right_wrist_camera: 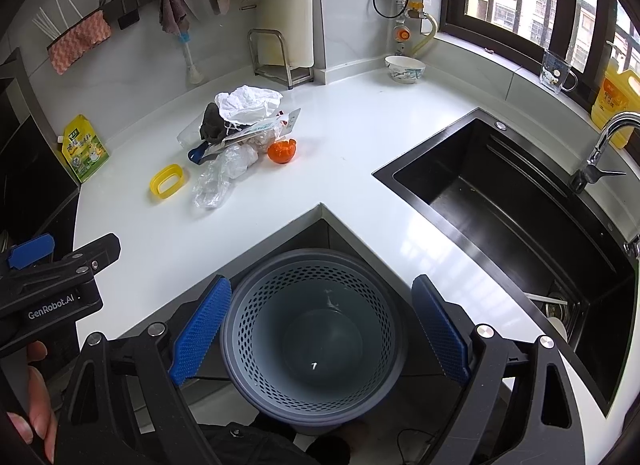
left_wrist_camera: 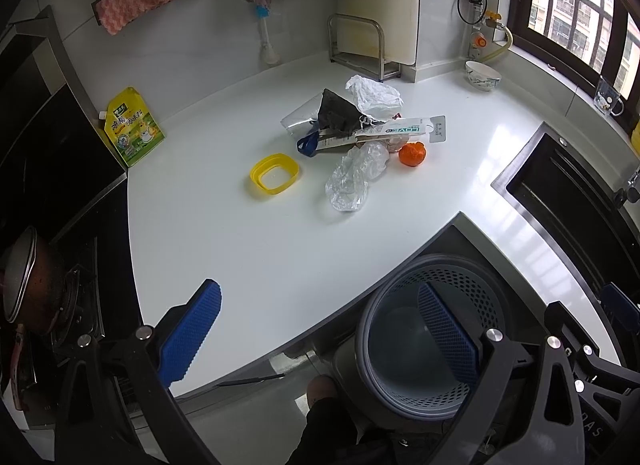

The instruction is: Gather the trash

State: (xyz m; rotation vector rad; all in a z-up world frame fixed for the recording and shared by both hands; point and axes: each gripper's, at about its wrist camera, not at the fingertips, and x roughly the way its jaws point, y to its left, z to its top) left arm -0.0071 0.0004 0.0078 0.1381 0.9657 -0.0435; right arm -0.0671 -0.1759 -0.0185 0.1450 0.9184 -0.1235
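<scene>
A heap of trash lies mid-counter: a white crumpled bag (left_wrist_camera: 374, 95) (right_wrist_camera: 248, 103), a dark rag (left_wrist_camera: 336, 111) (right_wrist_camera: 212, 123), a toothpaste box (left_wrist_camera: 404, 131), clear plastic film (left_wrist_camera: 352, 179) (right_wrist_camera: 218, 177), an orange peel (left_wrist_camera: 413, 154) (right_wrist_camera: 282, 151) and a yellow ring-shaped lid (left_wrist_camera: 275, 173) (right_wrist_camera: 167, 181). A grey perforated waste basket (left_wrist_camera: 432, 337) (right_wrist_camera: 314, 337) stands on the floor in the counter's inner corner. My left gripper (left_wrist_camera: 320, 337) is open, near the counter's front edge. My right gripper (right_wrist_camera: 320, 329) hangs open above the basket, with nothing between its fingers.
A black sink (right_wrist_camera: 516, 205) with a tap (right_wrist_camera: 604, 145) is set into the counter (right_wrist_camera: 360, 137) at right. A green pouch (left_wrist_camera: 134, 127) leans by the stove (left_wrist_camera: 52, 169) at left. A bowl (right_wrist_camera: 405, 69), glass mug (right_wrist_camera: 558, 71) and oil bottle (right_wrist_camera: 614, 105) stand at the back.
</scene>
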